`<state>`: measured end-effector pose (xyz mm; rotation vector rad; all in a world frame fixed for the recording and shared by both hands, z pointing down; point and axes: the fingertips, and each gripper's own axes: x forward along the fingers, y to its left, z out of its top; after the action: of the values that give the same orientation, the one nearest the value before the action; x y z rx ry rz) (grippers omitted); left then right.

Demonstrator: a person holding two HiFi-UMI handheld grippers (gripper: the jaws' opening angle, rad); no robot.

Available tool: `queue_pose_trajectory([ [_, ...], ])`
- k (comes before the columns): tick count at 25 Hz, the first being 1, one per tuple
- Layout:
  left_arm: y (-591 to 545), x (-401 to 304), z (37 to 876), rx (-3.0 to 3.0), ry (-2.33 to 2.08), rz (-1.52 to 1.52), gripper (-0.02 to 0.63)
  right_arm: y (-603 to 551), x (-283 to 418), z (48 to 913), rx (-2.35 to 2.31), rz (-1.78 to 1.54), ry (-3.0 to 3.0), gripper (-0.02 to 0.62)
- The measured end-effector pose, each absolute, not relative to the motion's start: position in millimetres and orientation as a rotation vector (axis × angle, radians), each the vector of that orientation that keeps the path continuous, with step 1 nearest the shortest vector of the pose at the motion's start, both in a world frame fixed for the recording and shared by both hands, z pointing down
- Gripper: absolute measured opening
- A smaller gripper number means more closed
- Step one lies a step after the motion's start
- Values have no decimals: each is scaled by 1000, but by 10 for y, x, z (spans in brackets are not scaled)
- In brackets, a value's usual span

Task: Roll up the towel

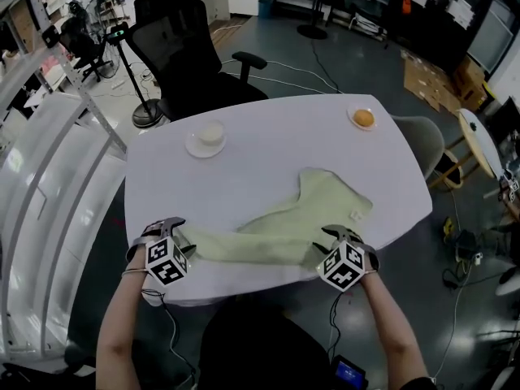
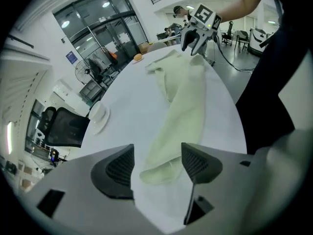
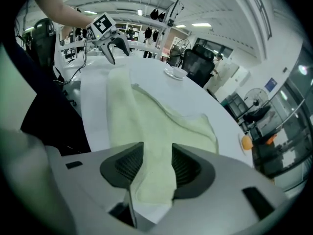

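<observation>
Hovering left gripper and right gripper, jaws apart, astride the towel; I judge it limp, light: pinch its near fold.

We stand in a lab-like open workspace. The grey floor carries trailing cables, black office chairs, stacked cardboard boxes and a stand on a round base. From the left claw's view, glass-walled rooms and a floor fan lie beyond the white bench, under ceiling lights.
</observation>
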<state>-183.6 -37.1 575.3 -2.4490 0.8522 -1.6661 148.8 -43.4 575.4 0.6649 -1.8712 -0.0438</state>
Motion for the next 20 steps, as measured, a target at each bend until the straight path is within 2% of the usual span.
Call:
queue_pose_trajectory([
  [10, 217, -1344, 5833, -2483, 625, -1617, 333, 53, 1535, 5736, 652, -66, -1888, 236],
  [20, 325, -1176, 6222, -2482, 521, -1684, 331, 389, 1662, 6166, 580, -10, -1844, 235],
])
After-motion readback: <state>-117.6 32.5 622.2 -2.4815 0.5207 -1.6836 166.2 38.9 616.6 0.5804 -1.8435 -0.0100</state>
